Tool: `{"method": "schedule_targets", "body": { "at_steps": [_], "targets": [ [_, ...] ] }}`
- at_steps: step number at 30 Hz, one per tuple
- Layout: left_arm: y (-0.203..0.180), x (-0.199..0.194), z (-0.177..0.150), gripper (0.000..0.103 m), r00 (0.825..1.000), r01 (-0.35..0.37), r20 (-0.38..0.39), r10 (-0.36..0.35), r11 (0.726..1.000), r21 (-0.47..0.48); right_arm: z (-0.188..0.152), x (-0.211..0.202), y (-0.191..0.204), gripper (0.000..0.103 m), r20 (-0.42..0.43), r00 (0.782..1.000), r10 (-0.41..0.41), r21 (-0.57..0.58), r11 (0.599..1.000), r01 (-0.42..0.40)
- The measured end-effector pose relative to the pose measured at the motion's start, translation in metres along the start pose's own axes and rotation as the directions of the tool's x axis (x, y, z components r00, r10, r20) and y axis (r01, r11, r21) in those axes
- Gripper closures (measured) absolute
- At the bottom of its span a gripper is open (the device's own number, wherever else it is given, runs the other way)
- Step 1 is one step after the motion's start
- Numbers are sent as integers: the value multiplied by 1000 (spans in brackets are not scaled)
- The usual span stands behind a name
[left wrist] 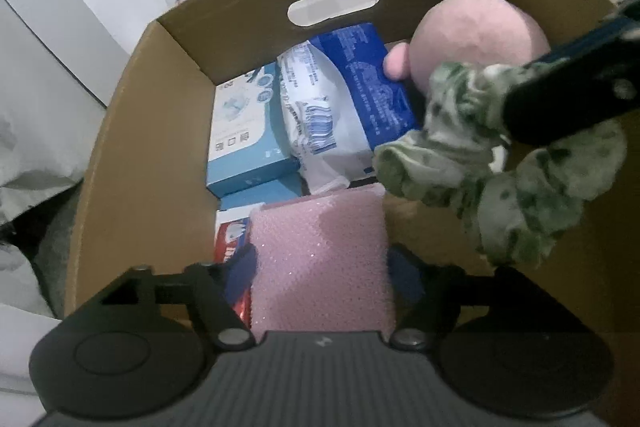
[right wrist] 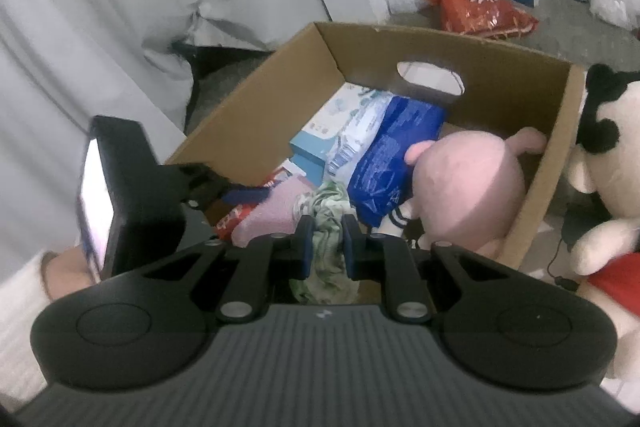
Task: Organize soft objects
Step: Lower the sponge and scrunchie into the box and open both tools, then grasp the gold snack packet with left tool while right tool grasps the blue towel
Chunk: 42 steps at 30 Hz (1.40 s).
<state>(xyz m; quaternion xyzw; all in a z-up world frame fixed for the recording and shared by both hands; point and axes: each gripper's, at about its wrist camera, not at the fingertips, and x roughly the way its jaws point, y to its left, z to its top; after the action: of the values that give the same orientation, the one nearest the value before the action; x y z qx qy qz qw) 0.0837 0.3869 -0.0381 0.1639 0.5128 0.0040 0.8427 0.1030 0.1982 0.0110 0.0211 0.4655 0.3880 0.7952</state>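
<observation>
Sponge: pink foam block, clamped between the left gripper fingers, narrowed to block width, 1 pad on each side. Long axis runs straight out along the fingers toward 12 o'clock; it hangs over the near edge of the box.

Scrunchie: green mottled fabric loop, pinched in the right gripper, fingers nearly closed with cloth bunched between them. In the left view it sits at 3 o'clock from the sponge, just beside it, dangling over bare box floor.

Both items are already above the box interior; neither is set down. Judgement: next is release, and the free floor lies under the scrunchie, right half of the box, so the right gripper is nearer a clear drop.

Box contents: pink plush at 1 o'clock against the far right wall, blue pack and white pack at 12, light blue carton at 11.

Outside: mouse plush at 3 o'clock beside the box in the right view, red bags on the floor at 1.
</observation>
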Motion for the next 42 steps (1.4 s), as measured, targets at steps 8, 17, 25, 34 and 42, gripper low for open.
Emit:
{"method": "schedule_targets", "body": {
  "at_steps": [8,17,25,34,42],
  "targets": [
    [27,-73,-18,12,991,-31,130,42,996,-87,6,47,-4,87,-180,980,80,90,994,-64],
    [58,-101,-32,12,987,9,160,31,970,-243,6,63,31,10,-139,958,-250,-222,951,215],
    [29,-96,-35,53,989,108,123,-86,976,-187,8,19,45,23,-21,967,-252,-282,930,236],
    [-46,-47,18,68,958,282,-20,-285,954,-101,-14,-122,6,24,161,977,-141,-177,970,169],
    [-62,-20,36,60,990,77,-102,-95,982,-170,-92,-242,-82,23,231,941,-247,-57,962,267]
  ]
}}
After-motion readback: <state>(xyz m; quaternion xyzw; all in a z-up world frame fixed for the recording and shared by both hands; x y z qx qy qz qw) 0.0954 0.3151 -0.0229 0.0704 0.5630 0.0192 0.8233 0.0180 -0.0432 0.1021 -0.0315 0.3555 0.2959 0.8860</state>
